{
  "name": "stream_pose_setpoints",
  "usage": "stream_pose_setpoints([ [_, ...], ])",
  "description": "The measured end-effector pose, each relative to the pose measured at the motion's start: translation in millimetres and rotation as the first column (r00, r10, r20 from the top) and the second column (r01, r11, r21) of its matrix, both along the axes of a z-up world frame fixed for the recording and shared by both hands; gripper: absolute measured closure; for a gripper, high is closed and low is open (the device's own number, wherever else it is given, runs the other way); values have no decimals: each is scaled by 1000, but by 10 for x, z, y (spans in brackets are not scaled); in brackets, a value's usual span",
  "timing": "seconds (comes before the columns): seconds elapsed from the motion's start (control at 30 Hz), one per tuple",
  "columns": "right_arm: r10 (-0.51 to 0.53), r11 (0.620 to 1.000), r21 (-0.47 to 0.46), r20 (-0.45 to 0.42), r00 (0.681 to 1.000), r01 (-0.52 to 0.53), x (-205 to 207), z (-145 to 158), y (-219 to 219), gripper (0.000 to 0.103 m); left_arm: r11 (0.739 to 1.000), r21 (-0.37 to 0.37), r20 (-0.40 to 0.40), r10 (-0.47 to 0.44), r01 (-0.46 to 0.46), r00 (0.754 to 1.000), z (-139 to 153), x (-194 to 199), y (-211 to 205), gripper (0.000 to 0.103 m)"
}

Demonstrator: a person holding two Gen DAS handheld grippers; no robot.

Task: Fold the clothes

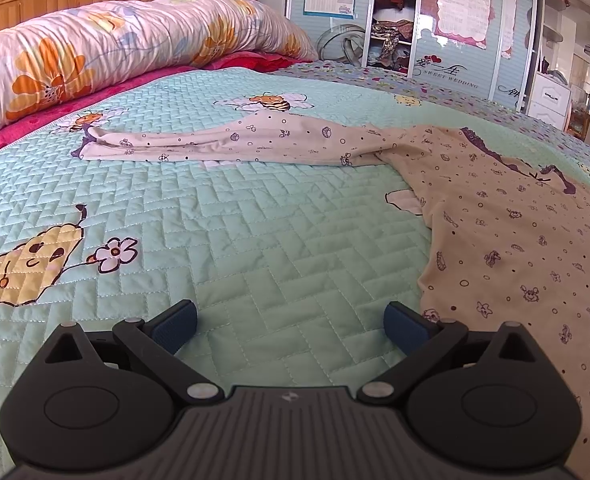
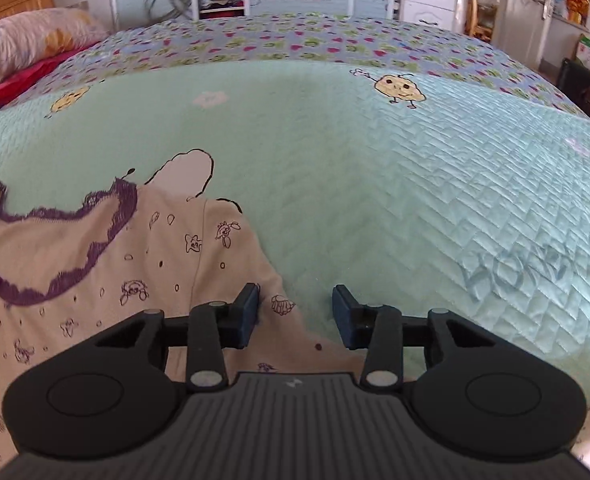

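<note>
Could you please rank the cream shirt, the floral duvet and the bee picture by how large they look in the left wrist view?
1. Cream shirt
2. Floral duvet, a close second and farther off, so unsure
3. Bee picture

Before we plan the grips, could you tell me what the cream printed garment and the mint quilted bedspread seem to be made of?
Cream printed garment: apparently soft matte knit, probably cotton; drapes limply, purple lace collar. Mint quilted bedspread: stitched padded fabric with slight sheen, possibly polyester.

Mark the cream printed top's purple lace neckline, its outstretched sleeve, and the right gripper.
Purple lace neckline [image 2: 75, 216]: right wrist view, lace trim.
Outstretched sleeve [image 1: 223, 142]: left wrist view, mid-sleeve.
Right gripper [image 2: 297, 316]: right wrist view, between fingertips.
</note>
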State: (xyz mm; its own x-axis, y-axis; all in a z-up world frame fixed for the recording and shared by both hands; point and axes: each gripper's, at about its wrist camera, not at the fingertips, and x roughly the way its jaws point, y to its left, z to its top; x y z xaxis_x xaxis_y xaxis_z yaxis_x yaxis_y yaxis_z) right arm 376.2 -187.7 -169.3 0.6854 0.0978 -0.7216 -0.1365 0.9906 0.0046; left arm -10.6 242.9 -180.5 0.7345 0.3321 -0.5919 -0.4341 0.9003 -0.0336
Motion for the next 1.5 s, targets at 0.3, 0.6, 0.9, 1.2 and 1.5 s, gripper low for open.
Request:
stream_pose_setpoints([
  [0.3,-78,991,115,28,997,74,154,111,-261,77,1000,10,1,2,-2,1000,-13,10,-4,0],
  [0.6,-20,991,134,11,1000,18,-316,163,-799,38,1000,16,1,4,-4,1000,-16,15,-13,0],
  [0.9,-161,987,2,27,987,161,-70,66,-1066,98,999,32,0,7,-7,1000,-18,16,-39,0],
  [1.2,-33,989,146,27,999,29,-657,156,-1473,52,999,41,-2,8,-8,1000,-21,21,-47,0],
  [1.5,-299,954,49,108,948,295,-656,181,-1688,94,997,81,7,13,-14,1000,274,40,-85,9],
])
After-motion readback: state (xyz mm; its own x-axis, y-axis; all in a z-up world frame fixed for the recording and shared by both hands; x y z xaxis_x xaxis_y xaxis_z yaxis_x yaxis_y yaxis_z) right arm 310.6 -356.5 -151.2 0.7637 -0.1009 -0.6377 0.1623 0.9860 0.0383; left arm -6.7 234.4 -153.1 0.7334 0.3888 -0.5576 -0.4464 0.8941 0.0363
